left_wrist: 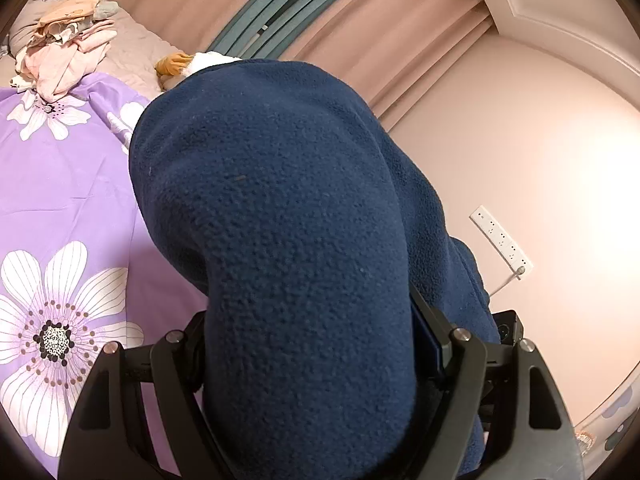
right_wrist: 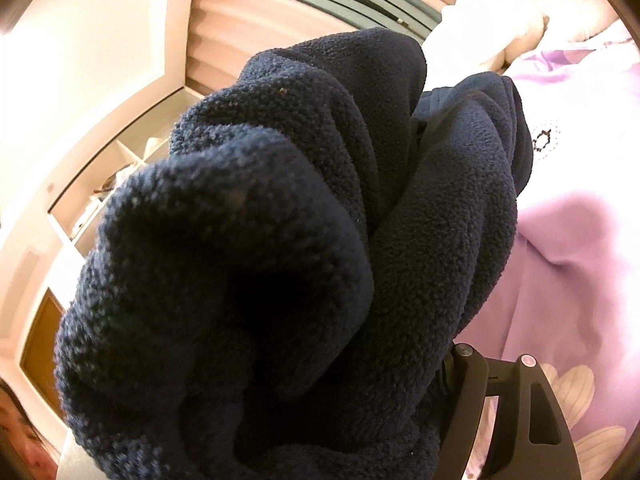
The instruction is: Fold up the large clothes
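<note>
A navy fleece garment (left_wrist: 288, 208) fills the middle of the left wrist view, bulging up between the black jaw arms of my left gripper (left_wrist: 312, 280) and hiding both fingertips. The gripper is shut on a thick bunch of it above the purple flowered bedspread (left_wrist: 60, 184). In the right wrist view the same fleece (right_wrist: 280, 240) hangs in deep bunched folds in front of the lens. My right gripper (right_wrist: 320, 300) is shut on it, and only its right jaw arm (right_wrist: 516, 408) shows. The bedspread (right_wrist: 580, 248) lies off to the right there.
A heap of pink and peach clothes (left_wrist: 68, 52) lies at the far end of the bed, with an orange and white soft toy (left_wrist: 180, 65) beside it. Pink curtains (left_wrist: 400, 52), a wall with a power strip (left_wrist: 502, 240) and an open shelf unit (right_wrist: 120, 168) surround the bed.
</note>
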Motion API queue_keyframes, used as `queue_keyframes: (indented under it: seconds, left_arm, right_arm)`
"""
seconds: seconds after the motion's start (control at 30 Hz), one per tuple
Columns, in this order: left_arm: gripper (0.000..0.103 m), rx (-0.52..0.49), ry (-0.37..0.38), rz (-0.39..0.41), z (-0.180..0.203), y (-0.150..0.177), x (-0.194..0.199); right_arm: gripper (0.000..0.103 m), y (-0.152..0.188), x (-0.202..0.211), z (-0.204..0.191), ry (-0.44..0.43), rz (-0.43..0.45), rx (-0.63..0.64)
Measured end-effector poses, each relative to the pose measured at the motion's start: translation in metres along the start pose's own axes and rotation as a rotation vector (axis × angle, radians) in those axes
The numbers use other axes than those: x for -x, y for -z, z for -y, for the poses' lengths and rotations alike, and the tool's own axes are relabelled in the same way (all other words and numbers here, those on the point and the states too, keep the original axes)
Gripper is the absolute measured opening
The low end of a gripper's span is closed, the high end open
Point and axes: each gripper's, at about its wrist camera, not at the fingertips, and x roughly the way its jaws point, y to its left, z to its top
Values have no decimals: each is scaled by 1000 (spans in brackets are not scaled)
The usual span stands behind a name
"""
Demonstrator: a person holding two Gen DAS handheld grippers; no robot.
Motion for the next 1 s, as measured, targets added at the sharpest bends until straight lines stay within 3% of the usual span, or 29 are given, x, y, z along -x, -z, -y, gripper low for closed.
queue_keyframes:
  seconds: [0.4,0.67,0.8,0.9,1.0]
  left_arm:
    - [79,8,-27,-6,5,-6,-8]
    - [79,-2,-79,-33,-12,-23,-26]
    - [81,6,-108,-47,-54,-43,-58]
    - [81,7,-196,-73,-96,-44,-89]
    - [81,42,-328,-179,-142,-36,-121]
  right_arm:
    - [80,6,16,9,-1,-9,-21]
    - [80,-28,-10,1,9,-27,-62]
    - [80,-51,-42,11,83,-45,-56]
    - [80,-64,-75,34,190,-90,-70]
    - [80,-62,-109,74,318,-172,-125]
